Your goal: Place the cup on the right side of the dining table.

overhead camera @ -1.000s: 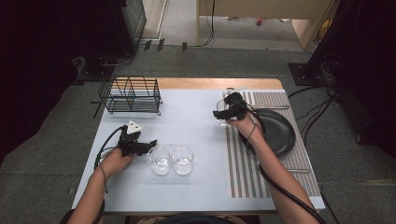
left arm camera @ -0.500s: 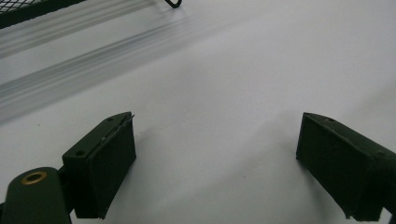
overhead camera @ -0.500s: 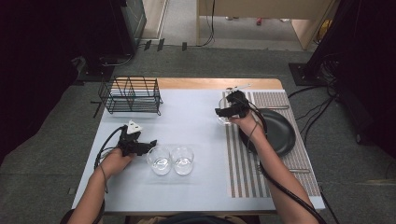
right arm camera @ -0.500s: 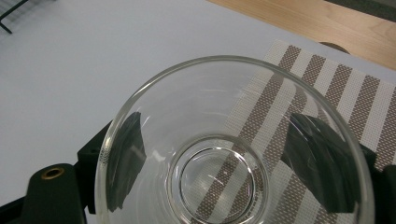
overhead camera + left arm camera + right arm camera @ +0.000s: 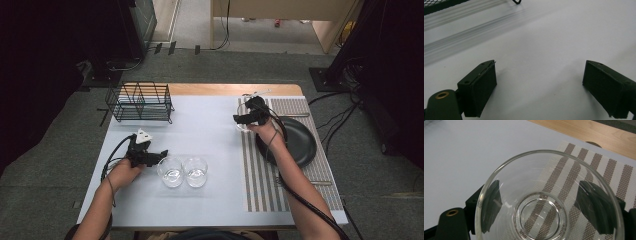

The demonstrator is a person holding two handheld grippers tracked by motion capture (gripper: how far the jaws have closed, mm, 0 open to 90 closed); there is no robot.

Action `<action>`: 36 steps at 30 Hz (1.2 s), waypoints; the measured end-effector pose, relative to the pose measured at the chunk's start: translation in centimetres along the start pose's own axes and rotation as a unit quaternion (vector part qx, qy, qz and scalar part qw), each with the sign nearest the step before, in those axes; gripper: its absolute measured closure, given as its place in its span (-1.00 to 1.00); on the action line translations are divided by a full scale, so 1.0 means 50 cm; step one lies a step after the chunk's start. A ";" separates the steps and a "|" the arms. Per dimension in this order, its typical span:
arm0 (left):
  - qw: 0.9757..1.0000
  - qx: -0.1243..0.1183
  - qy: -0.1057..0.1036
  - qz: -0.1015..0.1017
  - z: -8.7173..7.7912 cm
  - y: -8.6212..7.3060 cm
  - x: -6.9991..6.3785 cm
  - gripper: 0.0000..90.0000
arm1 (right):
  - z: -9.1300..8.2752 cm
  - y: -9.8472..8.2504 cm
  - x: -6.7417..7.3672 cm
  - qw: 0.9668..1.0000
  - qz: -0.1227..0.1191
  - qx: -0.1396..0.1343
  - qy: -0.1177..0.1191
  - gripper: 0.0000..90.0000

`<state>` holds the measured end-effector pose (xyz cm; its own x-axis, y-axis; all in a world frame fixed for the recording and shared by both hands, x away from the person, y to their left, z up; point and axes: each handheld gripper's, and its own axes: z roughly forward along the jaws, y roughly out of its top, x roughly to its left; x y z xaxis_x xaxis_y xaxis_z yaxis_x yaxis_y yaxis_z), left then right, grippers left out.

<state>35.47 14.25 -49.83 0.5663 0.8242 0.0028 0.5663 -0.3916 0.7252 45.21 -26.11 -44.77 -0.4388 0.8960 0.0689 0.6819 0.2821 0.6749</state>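
My right gripper (image 5: 243, 119) is shut on a clear glass bowl (image 5: 240, 125), held over the left edge of the striped placemat (image 5: 260, 175). In the right gripper view the bowl (image 5: 544, 202) is seen from above, with one black jaw of the right gripper (image 5: 542, 202) on each side of its wall. My left gripper (image 5: 160, 154) rests low on the white table (image 5: 210, 130), open, just left of two more glass bowls (image 5: 171, 171) (image 5: 195, 171). Between the jaws of the left gripper (image 5: 541, 85) there is bare table.
A black wire rack (image 5: 141, 102) stands at the far left of the table. A black plate (image 5: 295, 142) lies on the placemat under the right forearm. The wooden table edge (image 5: 225, 89) runs along the far side.
The right gripper with the bowl has drifted slightly to the right and away. The left gripper and the two bowls beside it have stayed put.
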 end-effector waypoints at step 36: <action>1.000 0.000 0.000 0.000 0.000 0.000 0.000 -0.74 | 0.009 -0.008 -0.032 1.000 0.020 -0.001 -0.017 -0.59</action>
<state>35.47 14.25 -49.83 0.5663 0.8242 0.0028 0.5664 -0.3916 0.7251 45.90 -27.50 -45.47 -0.3904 0.9179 0.0711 0.6975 0.2445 0.6735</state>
